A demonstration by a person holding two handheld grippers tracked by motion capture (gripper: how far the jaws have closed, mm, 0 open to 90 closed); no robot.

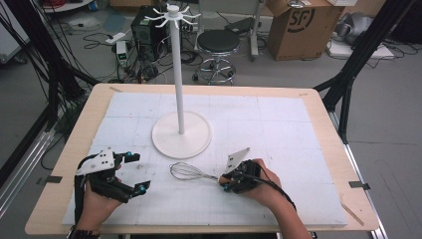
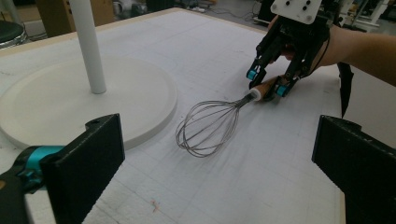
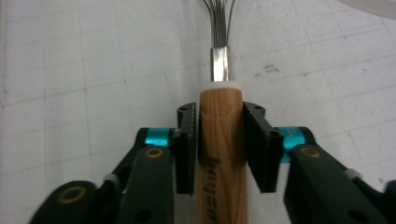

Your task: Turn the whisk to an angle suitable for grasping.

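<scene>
Wooden whisk handle point(image 3: 219, 154) lies between the right gripper's point(image 3: 219, 149) fingers point(image 3: 186, 149), pinched; left gripper point(image 1: 132, 174) fingers spread.

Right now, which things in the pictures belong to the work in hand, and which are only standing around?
Belong to the work:
- whisk, wooden handle between the right gripper fingers
- white hook stand on the table
- left gripper, open, holding nothing

Only standing around:
- black stool
- cardboard box
- cables on the floor
</scene>
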